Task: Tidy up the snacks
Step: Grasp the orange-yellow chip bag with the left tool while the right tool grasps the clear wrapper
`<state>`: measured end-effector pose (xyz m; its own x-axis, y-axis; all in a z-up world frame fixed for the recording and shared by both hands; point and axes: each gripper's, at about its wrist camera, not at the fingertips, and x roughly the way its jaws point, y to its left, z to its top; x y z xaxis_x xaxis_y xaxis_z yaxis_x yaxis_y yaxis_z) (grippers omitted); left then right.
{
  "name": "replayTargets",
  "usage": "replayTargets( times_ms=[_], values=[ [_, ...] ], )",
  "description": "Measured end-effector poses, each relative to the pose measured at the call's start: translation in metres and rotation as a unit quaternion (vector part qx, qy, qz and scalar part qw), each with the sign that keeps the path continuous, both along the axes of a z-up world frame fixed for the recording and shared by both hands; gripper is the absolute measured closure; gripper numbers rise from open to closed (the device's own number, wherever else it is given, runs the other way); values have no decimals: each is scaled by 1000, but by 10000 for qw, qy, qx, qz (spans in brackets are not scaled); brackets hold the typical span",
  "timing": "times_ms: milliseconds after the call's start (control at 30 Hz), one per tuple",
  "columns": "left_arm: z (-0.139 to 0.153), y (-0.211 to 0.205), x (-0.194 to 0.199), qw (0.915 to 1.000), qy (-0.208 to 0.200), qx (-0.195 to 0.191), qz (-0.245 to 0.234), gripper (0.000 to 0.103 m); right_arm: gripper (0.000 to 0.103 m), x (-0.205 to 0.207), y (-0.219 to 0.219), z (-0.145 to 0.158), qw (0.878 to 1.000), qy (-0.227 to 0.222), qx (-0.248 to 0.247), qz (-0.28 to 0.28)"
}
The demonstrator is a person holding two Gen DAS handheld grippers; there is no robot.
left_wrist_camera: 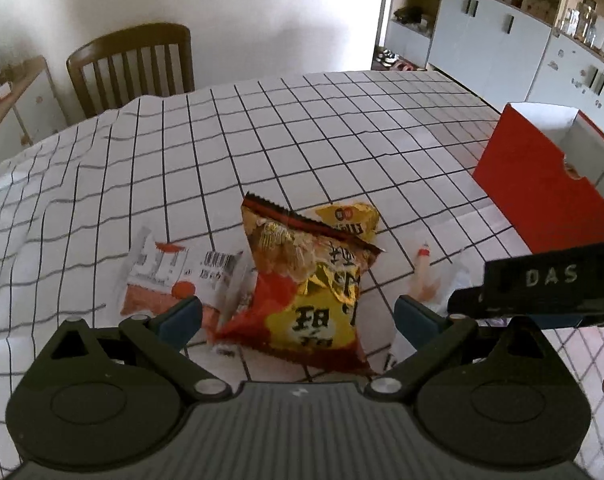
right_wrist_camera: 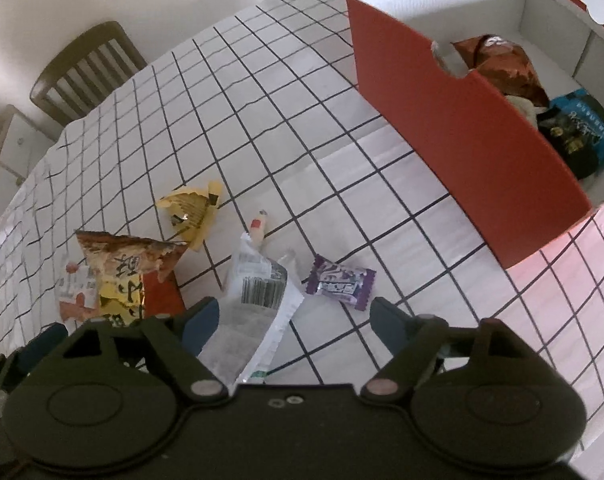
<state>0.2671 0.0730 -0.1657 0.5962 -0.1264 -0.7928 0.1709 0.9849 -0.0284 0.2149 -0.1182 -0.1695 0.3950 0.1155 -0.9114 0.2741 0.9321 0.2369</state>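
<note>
Box (right_wrist_camera: 462,128) with brown packet (right_wrist_camera: 502,64) and blue packet (right_wrist_camera: 582,128) inside; both tools' jaws apart.

1. Soft cloth (left_wrist_camera: 302,128) with black grid lines over the counter, a bit wrinkly.
2. Shiny, crinkly foil on the red and yellow snack bag (left_wrist_camera: 314,292).
3. Smooth, matt cardboard on the red box (right_wrist_camera: 462,136), white inside.
4. Glossy purple candy wrapper (right_wrist_camera: 341,282).
5. Thin white plastic packet (right_wrist_camera: 250,312), see-through in parts.
6. Brown wood chair (left_wrist_camera: 138,68), smooth.
7. Matt black plastic on the left tool (left_wrist_camera: 298,316), with round silver metal pins.
</note>
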Motion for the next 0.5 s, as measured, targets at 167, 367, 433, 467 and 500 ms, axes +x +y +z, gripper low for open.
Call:
replayTargets(
  times_ms=[167,367,433,467,500],
  values=[
    [-6,-5,7,9998,-78,193,-30,1,30,9,2,-12,9998,62,39,-171],
    [-13,-8,16,9998,-11,203,-69,17,40,14,-2,-19,9980,53,461,-419],
    [-15,-8,18,9998,36,191,-80,25,48,16,-2,-21,9975,84,537,-443],
    [-16,-7,19,9998,70,171,-69,30,51,17,-2,-21,9974,94,556,-438],
    [-17,-5,20,9999,116,111,-53,31,53,18,-1,-21,9975,94,561,-421]
  ],
)
